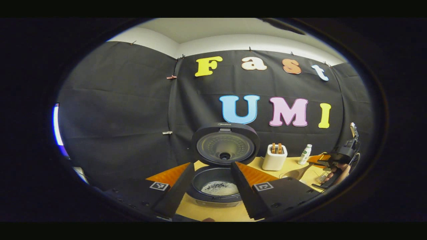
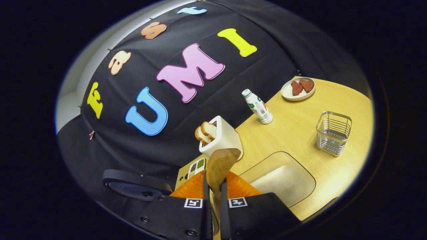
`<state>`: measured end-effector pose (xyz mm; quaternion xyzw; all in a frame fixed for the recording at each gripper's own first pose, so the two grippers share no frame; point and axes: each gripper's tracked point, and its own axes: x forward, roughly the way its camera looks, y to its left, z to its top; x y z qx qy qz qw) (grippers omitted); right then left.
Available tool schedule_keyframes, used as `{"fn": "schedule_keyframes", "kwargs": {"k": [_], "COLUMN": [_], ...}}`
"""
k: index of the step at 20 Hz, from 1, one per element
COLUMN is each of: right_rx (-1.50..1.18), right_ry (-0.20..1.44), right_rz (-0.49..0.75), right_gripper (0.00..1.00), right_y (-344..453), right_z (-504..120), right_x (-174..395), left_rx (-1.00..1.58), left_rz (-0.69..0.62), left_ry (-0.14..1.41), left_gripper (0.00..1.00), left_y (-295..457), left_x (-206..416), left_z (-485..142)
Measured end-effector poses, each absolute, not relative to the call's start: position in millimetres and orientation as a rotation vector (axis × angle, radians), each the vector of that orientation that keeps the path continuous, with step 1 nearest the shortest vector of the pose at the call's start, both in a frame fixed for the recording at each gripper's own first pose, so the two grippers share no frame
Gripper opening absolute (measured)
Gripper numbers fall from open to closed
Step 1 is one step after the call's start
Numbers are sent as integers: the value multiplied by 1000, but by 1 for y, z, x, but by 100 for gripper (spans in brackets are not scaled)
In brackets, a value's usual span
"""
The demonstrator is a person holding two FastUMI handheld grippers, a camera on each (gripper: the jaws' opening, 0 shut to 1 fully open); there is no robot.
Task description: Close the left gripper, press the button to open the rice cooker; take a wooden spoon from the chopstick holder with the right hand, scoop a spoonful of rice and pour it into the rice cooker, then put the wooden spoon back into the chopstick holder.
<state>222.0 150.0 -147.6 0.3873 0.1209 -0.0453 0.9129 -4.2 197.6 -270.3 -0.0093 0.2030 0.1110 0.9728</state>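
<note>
The rice cooker [image 1: 218, 196] stands with its lid [image 1: 225, 145] raised, and a little rice lies in the inner pot [image 1: 219, 188]. My left gripper [image 1: 212, 165] hovers in front of it, open, with nothing between the fingers. In the right gripper view, my right gripper [image 2: 213, 191] is shut on the handle of the wooden spoon [image 2: 221, 162], whose bowl points up and forward over the edge of the rice container [image 2: 283, 181]. I see no rice on the spoon. The wire chopstick holder [image 2: 333, 133] stands to the right. The spoon [image 1: 297, 172] and right gripper [image 1: 340, 160] also show at the far right of the left gripper view.
A white toaster [image 2: 222, 136] with bread slices stands behind the spoon, a small bottle [image 2: 257, 106] beside it, and a plate [image 2: 298, 89] with meat pieces at the back. The cooker lid [image 2: 133, 186] sits at the lower left. The wooden table [image 2: 300, 126] carries everything.
</note>
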Motion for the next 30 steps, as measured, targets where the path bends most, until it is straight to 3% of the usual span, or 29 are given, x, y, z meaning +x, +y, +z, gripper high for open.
{"fn": "schedule_keyframes", "kwargs": {"k": [2,3,8,9,10,13,14,16,18,25,26,30], "right_rx": [792,794,746,732,717,648,628,588,558,254,204,85], "right_ry": [245,246,255,255,256,262,268,292,316,242,222,183], "right_rz": [-44,-22,123,149,176,237,255,290,318,479,503,596], "right_gripper": [13,13,14,14,13,13,18,9,13,13,13,13], "right_y": [170,181,250,262,274,305,314,332,346,393,400,417], "right_z": [-134,-128,-101,-97,-94,-90,-91,-98,-104,-95,-93,-91], "right_x": [224,225,231,232,233,237,237,239,239,220,215,203], "left_rx": [-22,-21,-19,-20,-22,-13,-8,-11,-17,-21,-25,-35], "left_rz": [241,250,297,305,312,336,342,348,354,380,382,386], "left_ry": [401,397,381,383,382,374,372,372,375,371,371,367], "left_gripper": [72,77,77,72,77,77,77,77,77,77,72,77], "left_y": [205,208,224,227,230,239,241,244,246,254,254,254], "left_x": [-11,-14,-25,-27,-30,-37,-38,-40,-42,-44,-44,-44], "left_z": [-267,-265,-260,-261,-260,-257,-257,-257,-259,-259,-259,-260]}}
